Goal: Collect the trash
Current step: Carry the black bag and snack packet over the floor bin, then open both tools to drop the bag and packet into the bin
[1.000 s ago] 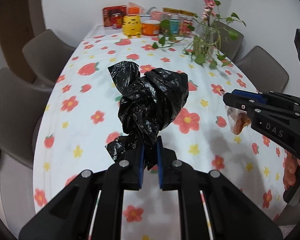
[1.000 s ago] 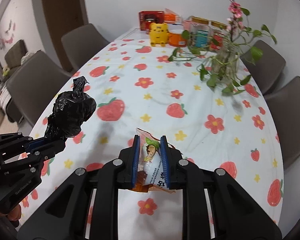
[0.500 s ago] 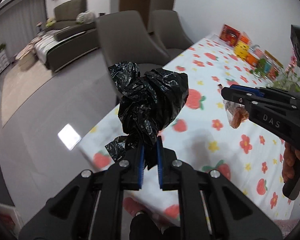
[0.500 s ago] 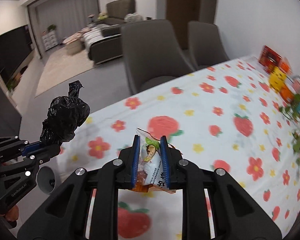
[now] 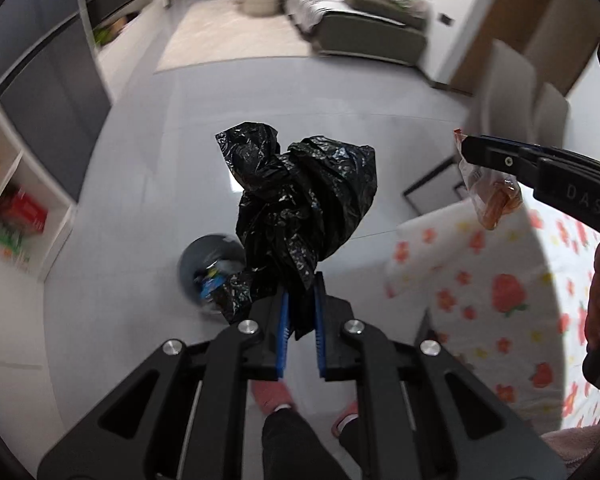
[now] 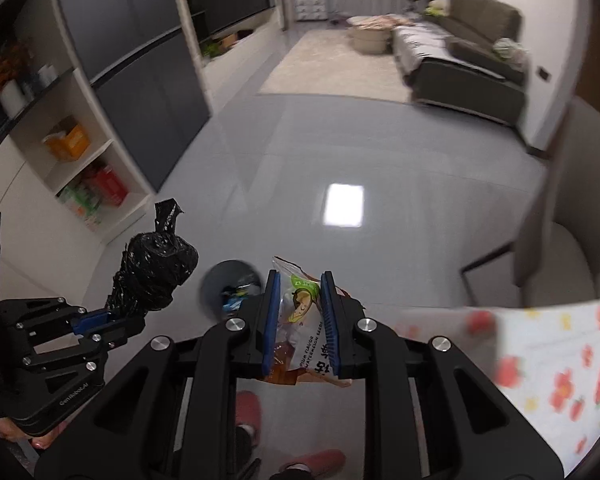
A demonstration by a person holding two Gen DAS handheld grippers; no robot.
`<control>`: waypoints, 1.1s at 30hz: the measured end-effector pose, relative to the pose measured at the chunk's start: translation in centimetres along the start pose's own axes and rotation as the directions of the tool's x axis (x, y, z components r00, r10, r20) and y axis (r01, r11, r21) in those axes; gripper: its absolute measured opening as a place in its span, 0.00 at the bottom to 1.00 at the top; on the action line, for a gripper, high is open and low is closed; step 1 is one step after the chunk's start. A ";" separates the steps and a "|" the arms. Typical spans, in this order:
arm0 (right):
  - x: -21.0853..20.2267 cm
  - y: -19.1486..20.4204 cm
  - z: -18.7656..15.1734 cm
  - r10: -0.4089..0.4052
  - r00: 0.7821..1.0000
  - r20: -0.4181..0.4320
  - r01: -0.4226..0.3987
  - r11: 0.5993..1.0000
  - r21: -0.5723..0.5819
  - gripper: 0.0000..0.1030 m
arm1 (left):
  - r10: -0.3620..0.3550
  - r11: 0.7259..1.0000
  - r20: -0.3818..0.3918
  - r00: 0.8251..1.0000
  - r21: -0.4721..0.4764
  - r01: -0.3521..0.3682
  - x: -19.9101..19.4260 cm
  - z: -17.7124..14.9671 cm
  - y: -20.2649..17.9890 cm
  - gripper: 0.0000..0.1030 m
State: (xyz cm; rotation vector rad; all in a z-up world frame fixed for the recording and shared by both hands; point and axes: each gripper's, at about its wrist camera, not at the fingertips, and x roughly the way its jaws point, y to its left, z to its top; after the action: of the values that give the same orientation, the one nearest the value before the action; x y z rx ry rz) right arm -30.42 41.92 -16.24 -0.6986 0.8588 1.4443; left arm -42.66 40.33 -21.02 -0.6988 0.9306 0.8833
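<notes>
Both views have swung from the flowered surface [image 5: 500, 280] to the floor; the left gripper [image 5: 300, 320] clamps a crumpled black plastic bag [image 5: 300, 200], the right gripper [image 6: 299, 320] pinches a clear snack wrapper [image 6: 300, 304], and neither is yet dropped into the round grey bin [image 6: 228, 284].

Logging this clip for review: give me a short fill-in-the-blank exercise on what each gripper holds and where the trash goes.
1. The left gripper is shut on a crumpled ____ plastic bag.
2. The right gripper clamps a snack ____.
3. The grey bin stands on the ____.
4. The flowered tablecloth lies to the ____ in both views.

Missing words: black; wrapper; floor; right
</notes>
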 end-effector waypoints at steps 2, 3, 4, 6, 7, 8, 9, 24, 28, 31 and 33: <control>3.5 3.6 1.3 0.049 0.998 -0.028 -0.050 0.999 -0.016 0.18 | 0.026 0.998 -0.014 1.000 -0.050 -0.026 0.7 -0.4 3.9 0.11; 5.0 5.2 1.7 0.068 0.997 -0.042 -0.069 0.997 -0.025 0.18 | 0.040 0.996 -0.023 0.999 -0.074 -0.042 1.2 -0.5 5.8 0.11; 6.9 6.9 2.2 0.084 0.995 -0.057 -0.086 0.995 -0.043 0.18 | 0.051 0.994 -0.033 0.998 -0.098 -0.054 1.8 -0.6 7.5 0.11; 10.3 9.3 2.9 0.107 0.990 -0.090 -0.114 0.991 -0.076 0.18 | 0.063 0.988 -0.052 0.997 -0.139 -0.070 3.2 -1.0 10.2 0.11; 11.8 10.2 3.0 0.109 0.987 -0.115 -0.119 0.989 -0.088 0.18 | 0.064 0.983 -0.065 0.996 -0.167 -0.074 4.2 -1.2 11.7 0.11; 13.7 11.4 3.0 0.115 0.984 -0.134 -0.130 0.986 -0.107 0.19 | 0.064 0.979 -0.073 0.995 -0.190 -0.077 5.1 -1.6 12.8 0.11; 15.4 12.2 2.9 0.118 0.981 -0.155 -0.138 0.983 -0.123 0.19 | 0.063 0.975 -0.079 0.995 -0.208 -0.078 6.0 -2.0 14.4 0.11; 37.0 13.4 -2.2 0.107 0.957 -0.269 -0.164 0.966 -0.200 0.43 | 0.006 0.943 -0.212 0.977 -0.324 -0.076 27.2 -5.4 20.0 0.15; 38.4 12.3 -2.7 0.102 0.957 -0.271 -0.161 0.965 -0.207 0.49 | -0.022 0.936 -0.251 0.968 -0.344 -0.068 30.3 -6.0 20.3 0.24; 38.2 11.5 -2.6 0.100 0.957 -0.271 -0.159 0.966 -0.204 0.49 | 0.004 0.936 -0.231 0.973 -0.342 -0.085 29.8 -5.8 20.0 0.52; 37.8 11.1 -2.4 0.103 0.957 -0.269 -0.160 0.967 -0.197 0.49 | 0.023 0.937 -0.210 0.977 -0.335 -0.094 28.8 -5.3 19.5 0.67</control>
State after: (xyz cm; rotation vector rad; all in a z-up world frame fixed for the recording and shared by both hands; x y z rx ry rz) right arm -44.01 60.78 -48.12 -1.0274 0.9703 1.6061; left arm -52.63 54.67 -51.59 -1.0835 0.9925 1.0551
